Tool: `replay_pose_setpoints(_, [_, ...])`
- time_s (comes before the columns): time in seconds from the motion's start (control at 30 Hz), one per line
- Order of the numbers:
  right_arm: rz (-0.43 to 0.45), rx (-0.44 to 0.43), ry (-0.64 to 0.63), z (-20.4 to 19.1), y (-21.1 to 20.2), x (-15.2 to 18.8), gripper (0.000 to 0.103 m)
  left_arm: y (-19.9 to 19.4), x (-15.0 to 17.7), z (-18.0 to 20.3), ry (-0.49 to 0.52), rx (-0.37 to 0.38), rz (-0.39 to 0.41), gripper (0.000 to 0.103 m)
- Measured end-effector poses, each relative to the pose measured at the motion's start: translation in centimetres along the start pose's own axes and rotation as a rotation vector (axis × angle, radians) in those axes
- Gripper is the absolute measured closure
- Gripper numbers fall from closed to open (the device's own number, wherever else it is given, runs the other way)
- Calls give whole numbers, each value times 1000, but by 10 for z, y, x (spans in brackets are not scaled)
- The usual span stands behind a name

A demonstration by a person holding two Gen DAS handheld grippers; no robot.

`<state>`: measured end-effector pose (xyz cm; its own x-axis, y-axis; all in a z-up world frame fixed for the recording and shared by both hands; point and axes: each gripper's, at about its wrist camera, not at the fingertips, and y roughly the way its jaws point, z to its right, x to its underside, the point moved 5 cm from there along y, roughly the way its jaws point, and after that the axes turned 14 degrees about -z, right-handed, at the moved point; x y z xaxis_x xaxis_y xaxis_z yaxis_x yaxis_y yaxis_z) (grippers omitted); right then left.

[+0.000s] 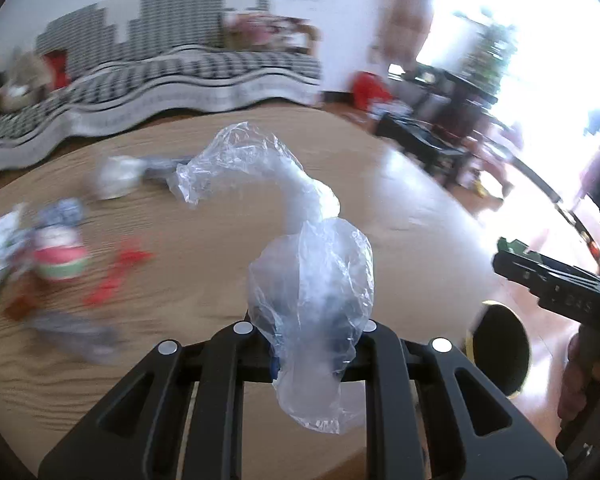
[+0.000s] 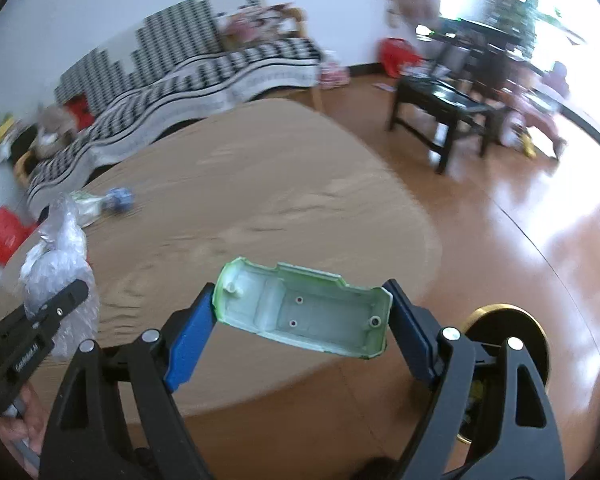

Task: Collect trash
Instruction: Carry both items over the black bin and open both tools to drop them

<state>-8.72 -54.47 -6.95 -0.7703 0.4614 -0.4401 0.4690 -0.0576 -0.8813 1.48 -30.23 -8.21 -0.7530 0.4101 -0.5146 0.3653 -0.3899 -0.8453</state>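
Left hand-held gripper (image 1: 306,344) pressed together on a crumpled clear plastic bag (image 1: 312,280), pinched low down, with most of the film standing up and flopping forward above the round wooden surface (image 1: 220,240). Right hand-held gripper (image 2: 302,320) spread wide, blue pads (image 2: 192,340) bearing on the two short ends of a pale green hollow plastic toy-car shell (image 2: 304,312), held open side towards the camera, over the near right edge of the surface.

Probably both pieces on the way to the dark, gold-rimmed round bin (image 2: 504,344) on the floor just beyond the right edge.

Bag: very light, limp, slippery; likely to cling to the pads or drift on release, so best gripped at a bunched twist rather than a single layer. Shell: light and stiff but thin-walled, likely brittle; end-to-end grip sound while squeezed gently, liable to pivot if loosened.

More trash left near the far left edge: a blurred red-and-white round wrapper (image 1: 60,260), red scraps (image 1: 116,276), white crumpled paper (image 1: 118,178).
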Motion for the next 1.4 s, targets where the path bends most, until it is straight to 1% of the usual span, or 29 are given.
replay_pose_setpoints(0.03, [1, 9, 23, 15, -2, 3, 23, 9, 0, 22, 27, 31, -9, 87])
replay_pose_setpoints(0.1, [2, 29, 78, 51, -7, 11, 23, 21, 3, 54, 66, 72, -27, 87])
replay_pose_setpoints(0.17, [2, 46, 126, 81, -11, 19, 23, 35, 10, 93, 119, 121, -47, 87])
replay_pose_setpoints(0.2, [0, 59, 159, 103, -13, 26, 23, 41, 14, 112, 147, 146, -58, 87])
replay_pose_setpoints(0.23, [-3, 69, 183, 119, -15, 32, 23, 45, 16, 125, 167, 163, -67, 87])
replay_pose_setpoints(0.27, [-5, 77, 204, 134, -15, 38, 23, 53, 20, 146, 199, 190, -83, 87])
replay_pose_setpoints(0.3, [-11, 87, 230, 151, -16, 44, 23, 57, 22, 157, 216, 204, -91, 87])
replay_pose_setpoints(0.37, [-25, 97, 267, 176, -15, 55, 23, 71, 30, 189, 268, 246, -121, 87])
replay_pose_setpoints(0.4, [-37, 99, 292, 190, -13, 61, 23, 81, 36, 207, 296, 269, -142, 87])
replay_pose_setpoints(0.5, [-84, 95, 370, 233, -6, 80, 23, 103, 45, 240, 334, 320, -205, 87])
replay_pose_setpoints(0.6, [-131, 72, 446, 266, 6, 91, 23, 134, 62, 277, 379, 370, -292, 87])
replay_pose_setpoints(0.7, [-173, 53, 514, 292, 17, 100, 23, 157, 72, 299, 409, 397, -349, 87])
replay_pose_setpoints(0.8, [-204, 53, 554, 309, 27, 106, 23, 168, 85, 316, 434, 394, -374, 87])
replay_pose_setpoints(0.9, [-225, 60, 567, 317, 34, 113, 23, 178, 88, 324, 448, 385, -387, 87])
replay_pose_setpoints(1.03, [-239, 66, 571, 319, 42, 110, 23, 189, 88, 333, 451, 383, -400, 87])
replay_pose_setpoints(1.27, [-231, 59, 576, 321, 40, 110, 23, 198, 83, 340, 455, 386, -407, 85])
replay_pose_setpoints(1.3, [-229, 61, 579, 321, 38, 113, 23, 195, 87, 338, 455, 390, -408, 84])
replay_pose_setpoints(1.33, [-228, 62, 582, 322, 38, 112, 23, 196, 87, 338, 455, 388, -409, 74])
replay_pose_setpoints(1.37, [-227, 60, 586, 321, 37, 113, 23, 197, 87, 338, 453, 388, -409, 57])
replay_pose_setpoints(1.4, [-224, 56, 593, 321, 37, 112, 23, 197, 86, 336, 448, 391, -403, 50])
